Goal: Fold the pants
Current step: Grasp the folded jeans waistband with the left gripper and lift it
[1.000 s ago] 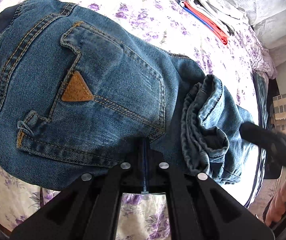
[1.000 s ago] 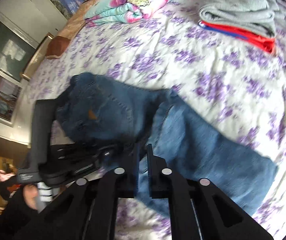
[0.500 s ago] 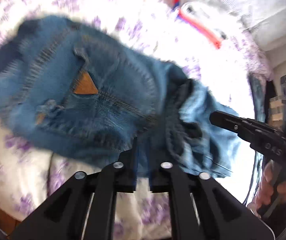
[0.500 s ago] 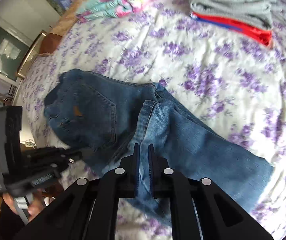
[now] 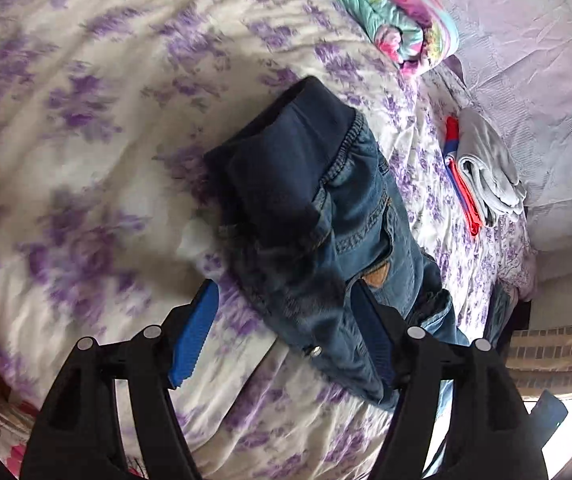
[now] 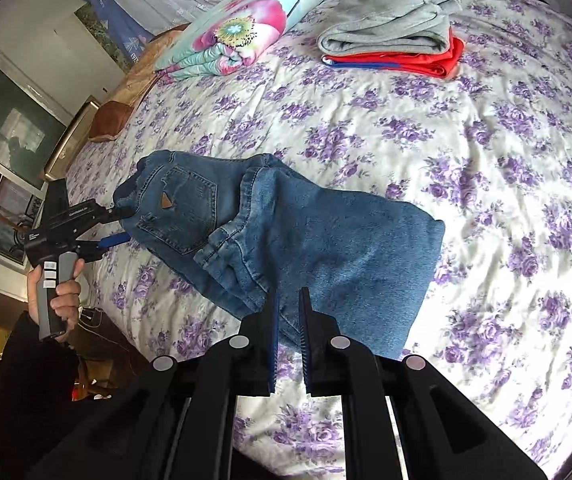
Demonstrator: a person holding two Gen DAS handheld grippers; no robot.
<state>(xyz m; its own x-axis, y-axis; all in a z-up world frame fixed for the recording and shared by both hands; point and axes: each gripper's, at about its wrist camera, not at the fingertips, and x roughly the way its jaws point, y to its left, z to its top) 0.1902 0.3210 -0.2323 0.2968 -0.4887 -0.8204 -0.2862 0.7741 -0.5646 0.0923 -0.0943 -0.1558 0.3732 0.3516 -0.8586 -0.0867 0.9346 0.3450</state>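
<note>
Two claws work the jeans (image 6: pixel 286 236) on the bed (image 6: pixel 485 160): the left claw (image 5: pixel 286 336) has just spread, releasing the waistband. The right claw (image 6: pixel 287 312) pinches the denim's near edge; I'd lay it flat and square before letting go.

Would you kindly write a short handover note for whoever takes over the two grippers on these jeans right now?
Left gripper: jaws have just been opening, nothing clamped, at the waist end of the jeans.
Right gripper: shut on the jeans' near edge.
Jeans lie on the floral bedspread, legs folded over the seat.
Grey garment and red garment are stacked at the far side.
Left: release and tidy or fold once more.
</note>
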